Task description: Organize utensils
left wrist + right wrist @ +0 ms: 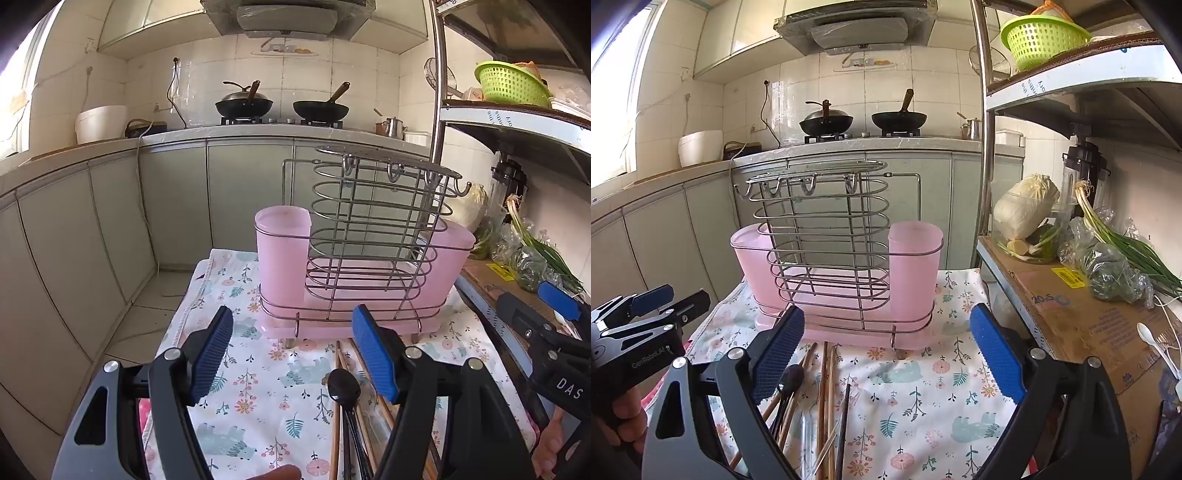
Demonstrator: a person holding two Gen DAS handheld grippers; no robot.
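Observation:
A pink utensil holder with a wire rack (354,254) stands on a floral cloth (258,398); it also shows in the right wrist view (842,266). Loose utensils lie in front of it: a black spoon (344,386), wooden chopsticks (335,424) and, in the right wrist view, chopsticks (826,391) and a dark spoon (788,376). My left gripper (295,354) is open and empty above the cloth, left of the spoon. My right gripper (886,354) is open and empty, the utensils under its left finger. The right gripper also shows at the right edge of the left wrist view (546,321).
A shelf unit at the right holds cabbage (1023,210), green onions (1123,243), a cardboard sheet (1082,321) with a white plastic spoon (1156,347), and a green basket (1041,37) above. Kitchen counter with two woks (864,120) stands behind. The floor drops off left of the table.

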